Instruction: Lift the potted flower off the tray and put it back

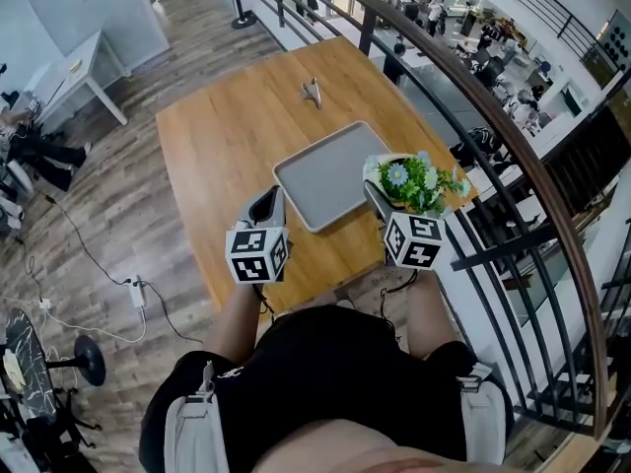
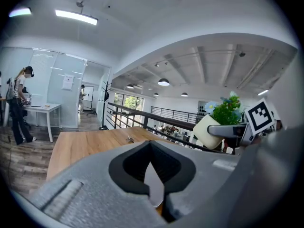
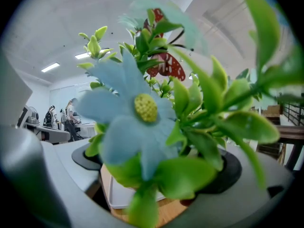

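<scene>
Surface: a light wooden desk point(image 1: 217, 136) on a mezzanine, its right side against a black railing point(image 1: 513, 156) with an open office below. The floor point(image 1: 108, 215) is grey-brown plank. A white table point(image 1: 84, 67) stands well off to the left, and a power strip point(image 1: 138, 292) with loose cable lies on the boards. On the desk, a flat grey tray point(image 1: 325, 170) with a raised rim sits near my edge, nothing lying in it. A small metal clip point(image 1: 313, 92) lies near the far end, well apart from the tray. My left gripper point(image 1: 268, 205) hangs by the tray's near-left side. Its fingers point(image 2: 95, 189) are drawn together with only a sliver of light between them, gripping nothing. My right gripper point(image 1: 394, 197) has its fingers point(image 3: 38, 175) clamped on either side of the potted flower point(image 1: 414, 180). I hold the pot up in the air by the tray's right corner, clear of the tray, close to the railing. From the left gripper view the cream pot point(image 2: 216, 125) is tilted, its mouth leaning away from the right gripper. Appearance: pale blue petals round a yellow centre point(image 3: 142, 108), dense bright green leaves, and a red butterfly ornament point(image 3: 166, 65) behind the blooms.
</scene>
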`<state>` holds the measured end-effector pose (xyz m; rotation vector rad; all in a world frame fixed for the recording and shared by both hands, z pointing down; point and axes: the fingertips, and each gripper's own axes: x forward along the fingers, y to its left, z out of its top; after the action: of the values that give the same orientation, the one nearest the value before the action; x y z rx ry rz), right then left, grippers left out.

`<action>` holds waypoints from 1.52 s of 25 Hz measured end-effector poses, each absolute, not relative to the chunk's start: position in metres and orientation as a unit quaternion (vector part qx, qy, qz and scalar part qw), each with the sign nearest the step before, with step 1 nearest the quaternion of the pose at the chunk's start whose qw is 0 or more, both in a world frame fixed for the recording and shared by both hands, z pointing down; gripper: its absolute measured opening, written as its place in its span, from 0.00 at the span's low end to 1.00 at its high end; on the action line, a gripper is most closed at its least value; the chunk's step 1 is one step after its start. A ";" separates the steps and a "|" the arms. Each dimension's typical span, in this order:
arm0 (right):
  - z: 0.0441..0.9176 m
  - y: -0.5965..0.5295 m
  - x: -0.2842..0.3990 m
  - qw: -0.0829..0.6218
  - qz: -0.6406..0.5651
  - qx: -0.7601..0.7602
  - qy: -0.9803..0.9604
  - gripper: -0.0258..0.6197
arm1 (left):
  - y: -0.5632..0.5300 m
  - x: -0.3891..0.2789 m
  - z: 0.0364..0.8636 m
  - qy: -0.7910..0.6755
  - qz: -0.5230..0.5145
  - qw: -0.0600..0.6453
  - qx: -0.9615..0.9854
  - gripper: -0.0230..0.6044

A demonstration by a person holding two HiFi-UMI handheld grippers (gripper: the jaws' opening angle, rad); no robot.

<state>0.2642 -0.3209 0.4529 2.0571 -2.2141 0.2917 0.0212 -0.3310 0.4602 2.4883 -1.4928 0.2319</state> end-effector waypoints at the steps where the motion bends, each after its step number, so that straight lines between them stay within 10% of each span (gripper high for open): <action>1: 0.453 -0.321 0.264 0.053 0.095 0.676 -0.729 0.94 | -0.331 0.021 0.460 -0.510 0.079 0.115 0.849 0.06; 38: 0.549 -0.400 0.152 0.099 0.089 0.571 -0.810 0.94 | -0.277 -0.092 0.462 -0.653 0.065 0.123 0.745 0.06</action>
<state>0.1518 -0.4004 0.5486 1.6900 -2.3947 0.2619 -0.0921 -0.2775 0.4621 2.1717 -1.9036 0.1897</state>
